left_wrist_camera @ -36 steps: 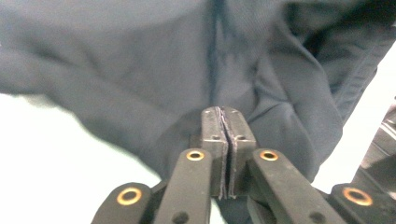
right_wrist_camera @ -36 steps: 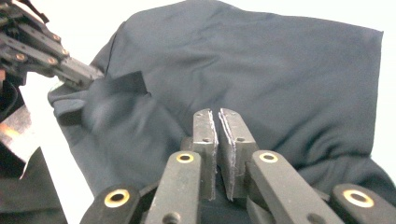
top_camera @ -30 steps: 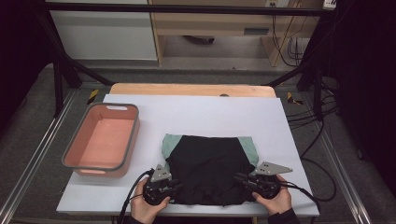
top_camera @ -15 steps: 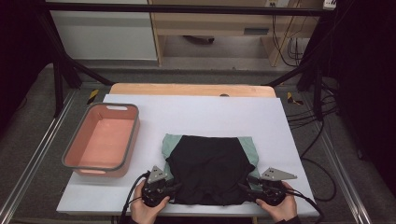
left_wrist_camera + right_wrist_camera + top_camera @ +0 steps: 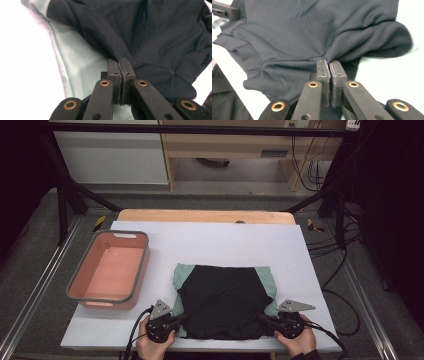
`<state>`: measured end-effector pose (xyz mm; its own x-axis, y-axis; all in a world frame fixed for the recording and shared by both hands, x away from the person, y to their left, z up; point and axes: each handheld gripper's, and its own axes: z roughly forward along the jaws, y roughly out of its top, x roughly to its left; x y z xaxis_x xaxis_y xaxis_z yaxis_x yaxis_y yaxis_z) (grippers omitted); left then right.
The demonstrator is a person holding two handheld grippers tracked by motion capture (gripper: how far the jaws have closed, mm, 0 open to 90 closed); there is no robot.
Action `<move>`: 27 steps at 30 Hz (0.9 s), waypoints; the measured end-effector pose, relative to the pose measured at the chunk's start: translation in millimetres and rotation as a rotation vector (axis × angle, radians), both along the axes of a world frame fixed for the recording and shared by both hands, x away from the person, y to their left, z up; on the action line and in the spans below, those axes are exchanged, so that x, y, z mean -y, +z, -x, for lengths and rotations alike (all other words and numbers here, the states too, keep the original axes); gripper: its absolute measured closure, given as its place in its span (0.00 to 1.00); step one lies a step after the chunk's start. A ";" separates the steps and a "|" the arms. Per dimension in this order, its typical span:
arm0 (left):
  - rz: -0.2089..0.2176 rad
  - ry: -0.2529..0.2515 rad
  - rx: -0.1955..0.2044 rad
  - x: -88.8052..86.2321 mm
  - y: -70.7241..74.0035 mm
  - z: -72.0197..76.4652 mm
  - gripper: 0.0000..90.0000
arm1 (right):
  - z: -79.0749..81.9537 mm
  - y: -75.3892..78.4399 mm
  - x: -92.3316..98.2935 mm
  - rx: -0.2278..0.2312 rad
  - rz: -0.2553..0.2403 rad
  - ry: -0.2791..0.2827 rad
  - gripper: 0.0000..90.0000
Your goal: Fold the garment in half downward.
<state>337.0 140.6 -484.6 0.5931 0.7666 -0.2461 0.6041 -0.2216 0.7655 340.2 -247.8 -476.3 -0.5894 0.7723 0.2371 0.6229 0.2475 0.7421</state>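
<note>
A black garment [image 5: 222, 300] with pale green side panels [image 5: 181, 272] lies flat near the front of the white table [image 5: 225, 242]. My left gripper [image 5: 181, 319] is at its near left corner. In the left gripper view the left gripper [image 5: 120, 61] has just closed, and its jaws pinch a fold of the black fabric [image 5: 162, 32] over the green panel [image 5: 75, 67]. My right gripper [image 5: 262, 319] is at the near right corner. The right gripper [image 5: 329, 62] has also just closed, with black cloth [image 5: 299, 32] clamped between its pads.
A salmon-pink bin [image 5: 75, 292] with a grey rim stands at the table's left. A wooden board [image 5: 200, 216] runs along the far edge. Black frame posts and cables flank the table. The left gripper's jaw [image 5: 224, 11] shows at the top left of the right gripper view.
Both hands have settled slightly closer to the near table edge at the garment's corners. The garment itself has hardly shifted.
</note>
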 end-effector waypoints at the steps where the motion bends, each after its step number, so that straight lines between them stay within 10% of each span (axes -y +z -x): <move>1: 0.003 -0.003 -0.003 0.4 -0.1 0.8 0.99 | 0.9 3.4 3.8 -0.008 -0.008 -0.003 0.98; 13: -0.019 -0.017 0.018 6.5 1.3 0.1 0.98 | -0.6 3.7 11.5 -0.025 0.097 -0.039 0.97; 27: -0.026 -0.041 0.120 -6.9 18.5 -12.1 0.56 | -4.0 13.9 11.3 0.120 -0.033 -0.014 0.58</move>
<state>349.1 147.4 -466.1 0.6478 0.7465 -0.1519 0.4985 -0.2646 0.8255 344.2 -259.2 -462.4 -0.6045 0.7734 0.1908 0.5322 0.2139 0.8192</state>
